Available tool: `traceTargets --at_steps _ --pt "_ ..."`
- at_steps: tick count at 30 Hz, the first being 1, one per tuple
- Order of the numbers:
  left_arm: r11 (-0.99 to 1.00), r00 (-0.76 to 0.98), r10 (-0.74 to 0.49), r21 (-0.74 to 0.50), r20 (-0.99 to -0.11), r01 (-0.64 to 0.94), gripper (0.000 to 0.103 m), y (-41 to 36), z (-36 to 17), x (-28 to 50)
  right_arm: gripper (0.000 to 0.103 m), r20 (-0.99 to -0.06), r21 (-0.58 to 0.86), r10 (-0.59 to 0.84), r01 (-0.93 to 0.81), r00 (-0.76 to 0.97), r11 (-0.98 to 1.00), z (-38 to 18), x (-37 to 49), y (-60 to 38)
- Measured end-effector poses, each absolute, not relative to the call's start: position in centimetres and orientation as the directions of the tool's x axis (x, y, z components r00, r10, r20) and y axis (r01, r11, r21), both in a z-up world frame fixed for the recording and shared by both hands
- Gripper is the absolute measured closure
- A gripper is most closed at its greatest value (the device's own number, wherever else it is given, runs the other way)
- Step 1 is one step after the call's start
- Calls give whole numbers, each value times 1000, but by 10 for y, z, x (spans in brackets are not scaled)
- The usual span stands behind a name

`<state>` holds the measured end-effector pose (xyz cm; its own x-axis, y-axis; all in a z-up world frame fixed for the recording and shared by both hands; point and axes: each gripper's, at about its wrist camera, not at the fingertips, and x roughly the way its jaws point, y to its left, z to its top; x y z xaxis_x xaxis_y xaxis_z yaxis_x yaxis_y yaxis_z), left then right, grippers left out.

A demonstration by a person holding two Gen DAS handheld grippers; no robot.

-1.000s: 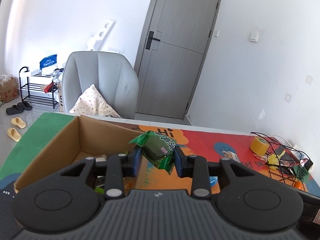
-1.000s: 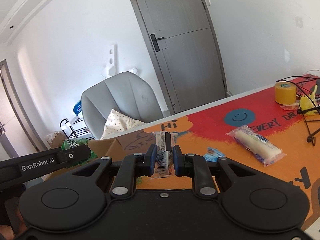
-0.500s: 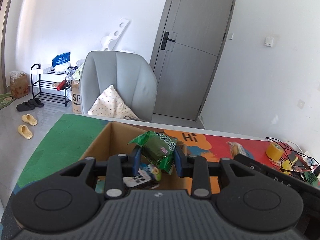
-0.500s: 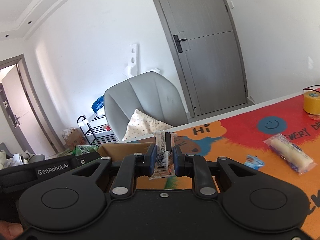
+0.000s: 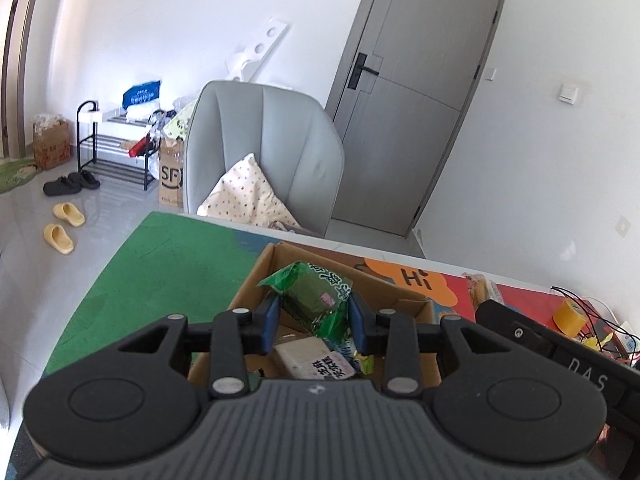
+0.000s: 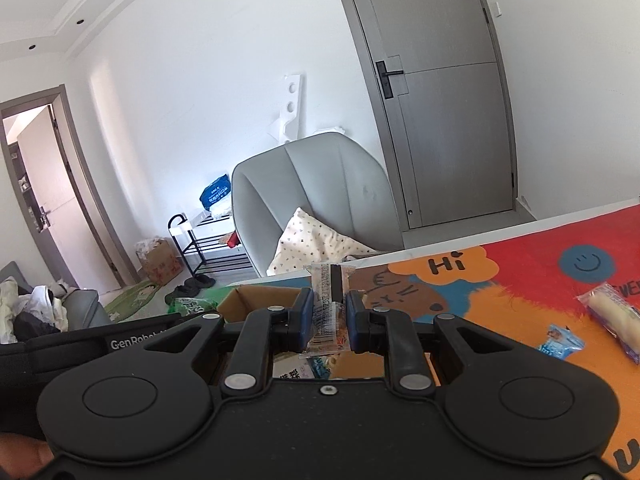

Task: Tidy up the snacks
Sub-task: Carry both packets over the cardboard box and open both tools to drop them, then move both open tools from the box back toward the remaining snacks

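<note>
Left wrist: left gripper (image 5: 314, 322) clamps green packet (image 5: 316, 300) above box rim (image 5: 256, 276); right gripper (image 6: 328, 320) pinches clear packet (image 6: 329, 304)

"Hi" on table mat (image 5: 416, 279), ahead-right of left gripper; "SF" on floor carton (image 5: 171, 176); "GenRobot" on left gripper (image 6: 132, 342).

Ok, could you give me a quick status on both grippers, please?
Left gripper holding green snack above cardboard box. Right gripper shut on clear-wrapped snack. Nothing blocking the box.
</note>
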<state>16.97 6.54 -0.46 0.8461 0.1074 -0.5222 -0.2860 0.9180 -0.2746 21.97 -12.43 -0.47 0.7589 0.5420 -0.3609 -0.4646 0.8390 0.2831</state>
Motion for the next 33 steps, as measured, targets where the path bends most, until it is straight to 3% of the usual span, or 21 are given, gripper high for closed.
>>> traceTargets --at_steps 11,12,15,20,24,33 --pt "886 845 131 -321 -518 -334 59 93 -3 162 83 -383 285 557 -479 737 830 -3 228 -106" --pt "883 844 136 -323 -518 -340 58 94 -3 162 80 -386 288 560 -481 733 828 -4 228 -105" --pt "879 845 148 -322 -514 -350 51 97 -2 158 70 -392 319 590 -497 706 807 -4 229 -104" --pt "877 844 156 -320 -513 -357 41 96 -2 155 69 -392 310 566 -476 725 823 0 225 -110" --pt "876 839 177 -306 -515 -373 25 90 -2 152 66 -396 326 549 -446 736 833 -1 224 -124" --pt "889 829 193 -266 -524 -374 18 62 0 151 57 -394 344 523 -407 756 847 -7 219 -157"
